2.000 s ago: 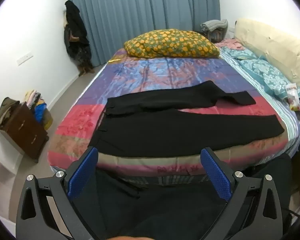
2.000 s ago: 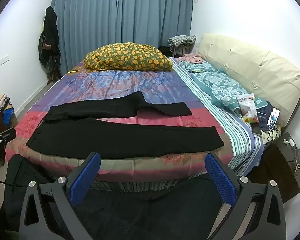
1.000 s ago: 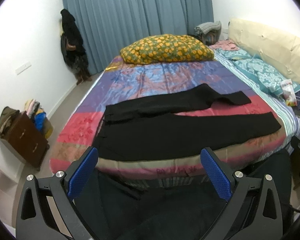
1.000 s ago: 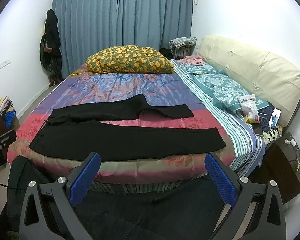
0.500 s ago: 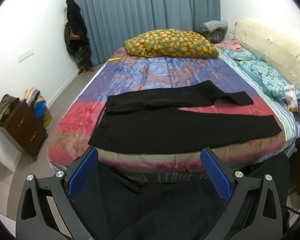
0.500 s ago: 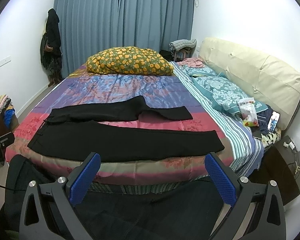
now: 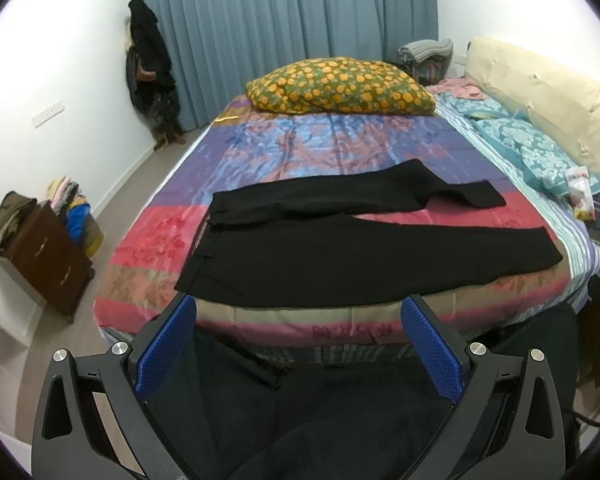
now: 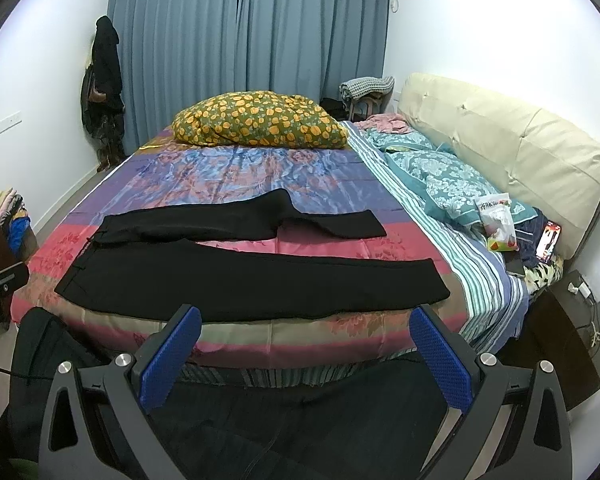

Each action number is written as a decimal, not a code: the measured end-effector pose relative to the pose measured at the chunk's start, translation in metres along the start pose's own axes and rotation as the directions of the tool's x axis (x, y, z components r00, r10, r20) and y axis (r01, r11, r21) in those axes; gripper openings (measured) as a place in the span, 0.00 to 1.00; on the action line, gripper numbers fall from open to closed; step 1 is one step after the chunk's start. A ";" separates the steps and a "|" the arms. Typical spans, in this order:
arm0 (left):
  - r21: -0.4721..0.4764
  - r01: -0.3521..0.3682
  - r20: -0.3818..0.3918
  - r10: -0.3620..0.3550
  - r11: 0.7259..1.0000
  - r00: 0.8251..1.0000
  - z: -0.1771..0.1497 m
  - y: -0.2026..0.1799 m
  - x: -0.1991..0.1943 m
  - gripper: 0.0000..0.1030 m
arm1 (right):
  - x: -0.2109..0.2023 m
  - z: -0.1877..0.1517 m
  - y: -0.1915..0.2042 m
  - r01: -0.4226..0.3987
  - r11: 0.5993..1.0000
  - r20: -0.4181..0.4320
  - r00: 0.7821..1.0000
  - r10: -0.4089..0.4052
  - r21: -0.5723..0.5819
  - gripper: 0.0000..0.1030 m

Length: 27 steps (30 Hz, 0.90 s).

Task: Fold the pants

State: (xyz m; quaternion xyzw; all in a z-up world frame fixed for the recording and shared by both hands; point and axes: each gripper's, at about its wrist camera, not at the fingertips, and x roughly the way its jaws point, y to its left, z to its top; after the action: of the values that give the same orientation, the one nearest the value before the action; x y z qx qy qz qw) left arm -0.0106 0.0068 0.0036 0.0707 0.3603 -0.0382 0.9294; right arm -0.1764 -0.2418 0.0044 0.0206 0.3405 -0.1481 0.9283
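Black pants lie flat on the bed, waistband at the left, both legs running to the right. The near leg is straight; the far leg bends partway along. They also show in the right wrist view. My left gripper is open and empty, held off the bed's near edge below the pants. My right gripper is open and empty, also short of the near edge.
A yellow-patterned pillow lies at the far end of the bed. Teal pillows, a snack bag and a phone sit along the cream headboard at right. A brown cabinet with clothes stands at left. A nightstand is at right.
Both views have shifted only slightly; both grippers stay open in front of the bed. The pants have not moved.
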 end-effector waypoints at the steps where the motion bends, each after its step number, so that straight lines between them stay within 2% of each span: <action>1: 0.001 -0.004 0.001 0.004 1.000 1.000 0.000 0.000 0.000 0.99 | 0.000 0.000 0.000 0.000 1.000 -0.002 1.000 0.000 -0.001 1.00; 5: 0.018 -0.008 0.005 0.008 1.000 1.000 0.000 -0.004 0.000 0.99 | 0.000 0.002 0.000 0.001 1.000 -0.006 1.000 -0.001 -0.007 1.00; 10: 0.015 0.034 0.009 -0.034 0.999 0.999 0.002 -0.004 -0.003 0.99 | 0.001 0.002 -0.001 -0.011 1.000 -0.008 1.000 0.011 0.004 1.00; 13: 0.019 0.025 0.038 -0.026 1.000 0.999 0.001 -0.003 -0.008 0.99 | 0.000 0.001 -0.001 -0.008 1.000 0.002 1.000 0.008 0.006 1.00; 27: 0.017 0.023 0.045 -0.023 1.000 0.999 0.000 -0.005 -0.007 0.99 | 0.003 -0.003 0.008 -0.015 1.000 -0.005 1.000 0.015 -0.020 1.00</action>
State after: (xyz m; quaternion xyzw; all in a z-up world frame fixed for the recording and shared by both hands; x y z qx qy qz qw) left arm -0.0166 0.0016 0.0074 0.0734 0.3398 -0.0536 0.9361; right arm -0.1736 -0.2349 -0.0001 0.0143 0.3439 -0.1377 0.9287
